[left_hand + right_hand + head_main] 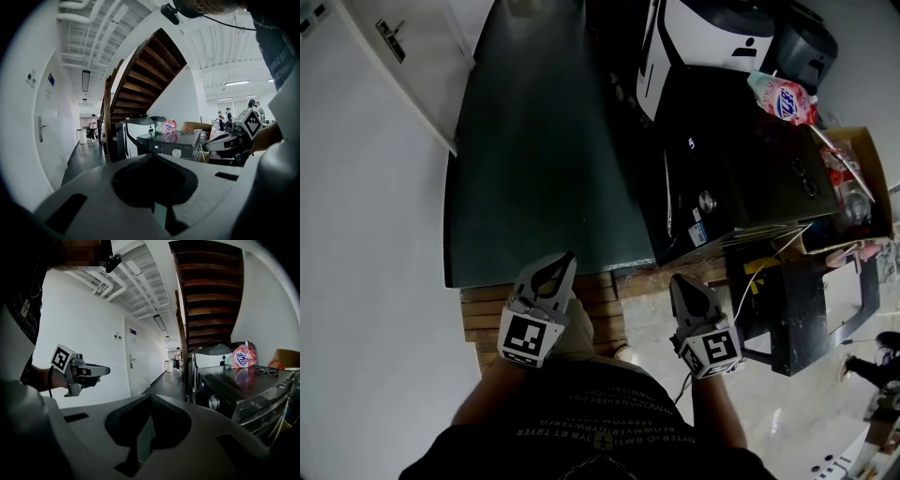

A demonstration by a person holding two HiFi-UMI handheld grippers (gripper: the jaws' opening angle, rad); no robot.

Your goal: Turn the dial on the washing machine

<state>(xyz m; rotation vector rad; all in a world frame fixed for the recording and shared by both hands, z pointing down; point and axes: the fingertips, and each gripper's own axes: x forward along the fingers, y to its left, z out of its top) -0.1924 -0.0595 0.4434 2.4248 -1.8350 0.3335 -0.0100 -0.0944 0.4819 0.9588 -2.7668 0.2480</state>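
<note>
left claw (568, 257), right claw (677, 280), both closed, empty, dial (706, 201) well apart

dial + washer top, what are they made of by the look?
Dial: silvery with a bright rim, so metal or metallised plastic; the pictures can't settle which. Washer: dark glossy top that mirrors the pouch standing on it, probably painted metal or gloss plastic.

You stand in an open, office-like test hall: white walls (93, 338), exposed ceiling pipes (112, 291), a dark wooden staircase (211, 296), a long corridor (161, 380) with a door (132, 364), and a washing machine (239, 390) parked beside a cluttered cardboard box (869, 155).
</note>
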